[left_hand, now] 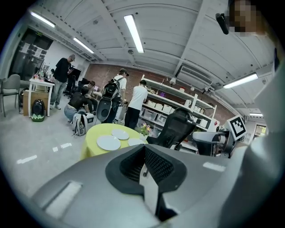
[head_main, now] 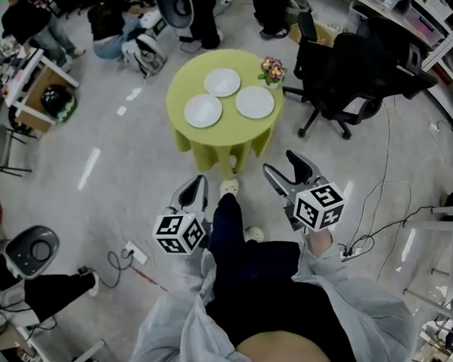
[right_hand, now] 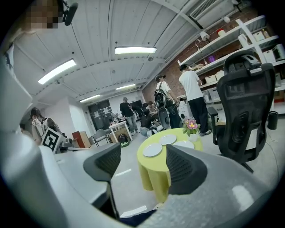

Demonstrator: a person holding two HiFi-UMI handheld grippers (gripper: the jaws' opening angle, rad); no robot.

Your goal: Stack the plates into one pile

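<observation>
Nothing's stacked yet. All three plates lie flat and separate on the table (head_main: 182, 84). The far plate (head_main: 222, 82) is near the far edge, the left plate (head_main: 203, 110) is toward the near-left edge, and the right plate (head_main: 255, 102) is toward the near-right edge. They're close together, but I don't see any overlap. Flowers (head_main: 271, 70) stand at the right edge, just beside the far and right plates.

The person stands well back from the table with both grippers held out in front, nowhere near a plate. The left gripper (head_main: 194, 192) has its jaws pressed together with nothing in them. The right gripper (head_main: 285, 170) has its jaws moderately wide apart and is empty too. I'd call this the approach, so basically zero progress.

On handling, the plates look like plain white dinnerware. My guess is stiff, smooth, a bit slippery, and likely to chip if knocked or dropped. They lie flat on the cloth, so I'd take one by the rim on the near side, with one pad over the lip and one under it. The left gripper would need to open first. The cloth might bunch when a jaw slides under, and I'd watch the flowers when lifting the right plate.
</observation>
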